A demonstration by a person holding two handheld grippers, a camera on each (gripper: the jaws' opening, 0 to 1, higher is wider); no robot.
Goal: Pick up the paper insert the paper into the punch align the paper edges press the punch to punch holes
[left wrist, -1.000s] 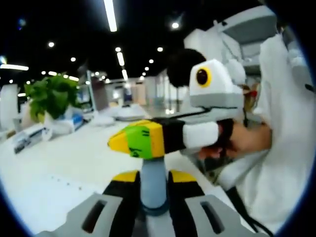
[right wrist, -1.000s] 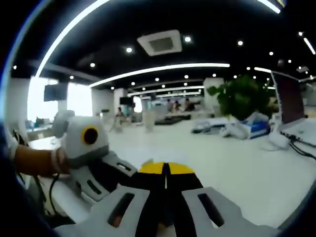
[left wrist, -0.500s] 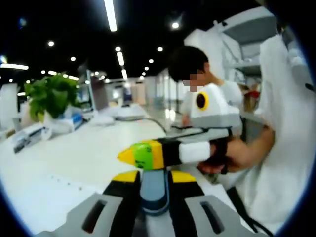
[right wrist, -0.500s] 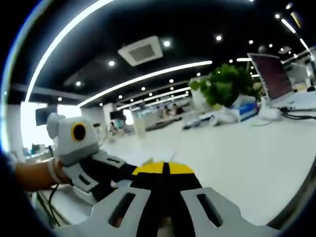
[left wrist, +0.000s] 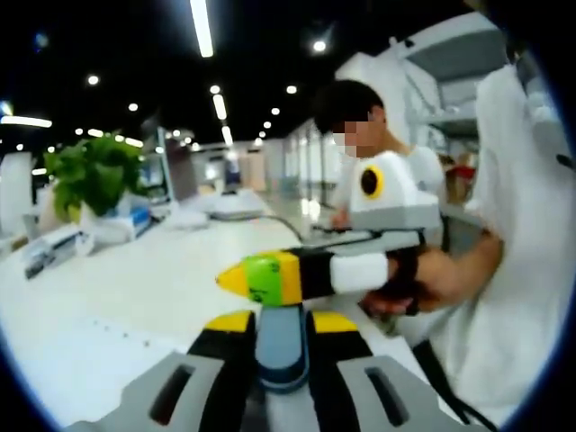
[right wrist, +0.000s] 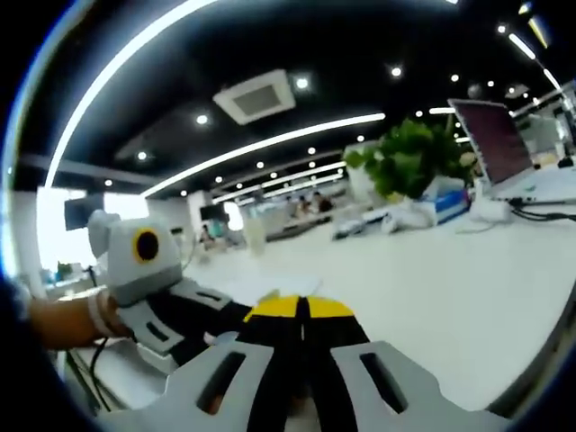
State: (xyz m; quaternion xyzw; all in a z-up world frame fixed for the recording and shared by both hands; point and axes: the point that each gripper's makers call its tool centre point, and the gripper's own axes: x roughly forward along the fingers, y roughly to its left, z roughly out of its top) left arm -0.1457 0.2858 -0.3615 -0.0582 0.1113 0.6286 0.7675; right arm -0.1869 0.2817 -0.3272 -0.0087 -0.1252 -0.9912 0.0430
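Observation:
My left gripper [left wrist: 282, 322] has its yellow-tipped jaws closed on either side of a grey-blue rounded punch [left wrist: 282, 346] that stands upright between them. Across the top of that punch lies my right gripper [left wrist: 261, 277], coming in from the right with its yellow and green tips together, held by a hand [left wrist: 436, 279]. In the right gripper view my right gripper [right wrist: 301, 308] is shut with nothing visible between its tips, and the left gripper [right wrist: 148, 270] sits at the left. A pale sheet of paper [right wrist: 265, 285] lies flat on the white table [right wrist: 432, 297] beyond the tips.
A potted plant [left wrist: 94, 175] and a monitor [right wrist: 495, 135] with cables stand at the table's far side. A person in white [left wrist: 522, 270] is close on the right. Another person's white shirt [left wrist: 425, 166] shows behind the right gripper.
The right gripper has dropped lower and levelled out over the top of the grey-blue punch. The right gripper view has tilted. The left gripper has kept its hold.

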